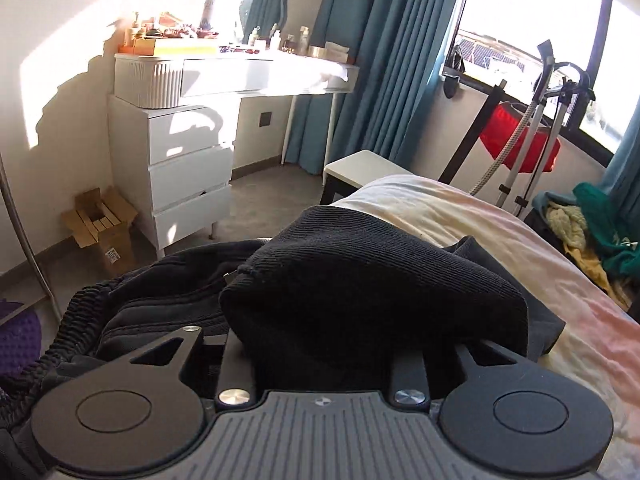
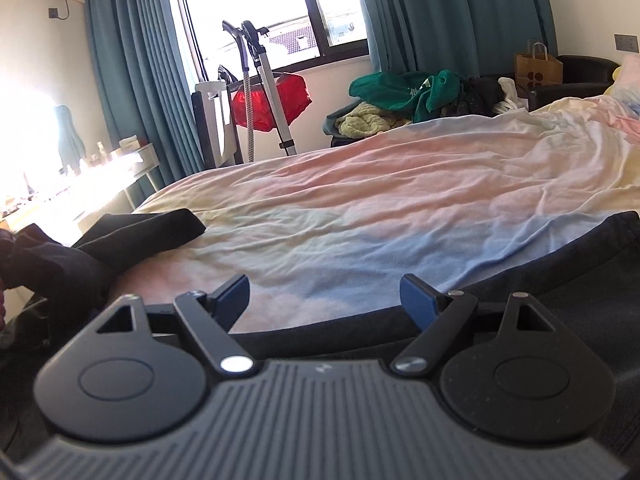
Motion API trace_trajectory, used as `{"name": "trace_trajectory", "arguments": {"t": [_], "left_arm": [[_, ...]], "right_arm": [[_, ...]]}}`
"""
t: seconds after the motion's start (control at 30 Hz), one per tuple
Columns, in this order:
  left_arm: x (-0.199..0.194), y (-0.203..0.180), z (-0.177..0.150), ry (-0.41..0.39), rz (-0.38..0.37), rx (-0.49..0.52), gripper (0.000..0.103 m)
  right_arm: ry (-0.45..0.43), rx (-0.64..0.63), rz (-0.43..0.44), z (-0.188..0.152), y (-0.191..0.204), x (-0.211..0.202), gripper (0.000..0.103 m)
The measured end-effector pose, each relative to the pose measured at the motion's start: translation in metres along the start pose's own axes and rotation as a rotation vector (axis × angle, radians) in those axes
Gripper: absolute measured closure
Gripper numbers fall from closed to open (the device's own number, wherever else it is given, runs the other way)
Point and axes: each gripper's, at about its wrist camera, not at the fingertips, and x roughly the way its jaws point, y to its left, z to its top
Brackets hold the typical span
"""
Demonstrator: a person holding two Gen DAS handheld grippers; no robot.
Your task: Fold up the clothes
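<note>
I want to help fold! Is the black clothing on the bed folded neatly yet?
No. The black garment is bunched in a rumpled heap on the pastel bedsheet, draped over the left gripper, not flat or squared.

Garment [image 1: 360,280] on the bed [image 2: 400,200] — dresser [image 1: 180,184] left, clothes pile [image 2: 400,96] behind.
</note>
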Motion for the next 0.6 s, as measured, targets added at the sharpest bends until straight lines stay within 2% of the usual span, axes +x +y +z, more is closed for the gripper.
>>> {"name": "trace_trajectory", "arguments": {"t": [0.07, 0.13, 0.23, 0.3, 0.4, 0.5, 0.6], "left_arm": [[-0.022, 0.002, -0.008, -0.038, -0.018, 0.039, 0.028], [-0.05, 0.0, -0.024, -0.066, -0.037, 0.092, 0.018], [-0.096, -0.009, -0.058, -0.102, -0.039, 0.186, 0.018], [-0.126, -0.014, -0.083, -0.135, -0.035, 0.196, 0.016], [-0.169, -0.023, -0.119, -0.165, -0.083, 0.182, 0.015], [-0.195, -0.033, -0.144, -0.173, -0.156, 0.16, 0.014], [-0.207, -0.046, -0.165, -0.175, -0.199, 0.179, 0.014]], "right_arm": [[0.001, 0.004, 0.027, -0.001, 0.002, 0.002, 0.019], [-0.002, 0.002, 0.052, -0.002, 0.004, 0.003, 0.019], [-0.013, -0.009, 0.103, -0.004, 0.01, -0.002, 0.019], [-0.02, -0.016, 0.138, -0.005, 0.013, -0.005, 0.019], [-0.018, -0.009, 0.197, -0.008, 0.016, -0.01, 0.019], [0.031, 0.04, 0.269, -0.011, 0.012, -0.012, 0.019], [0.13, 0.208, 0.379, -0.011, 0.001, -0.006, 0.018]]}}
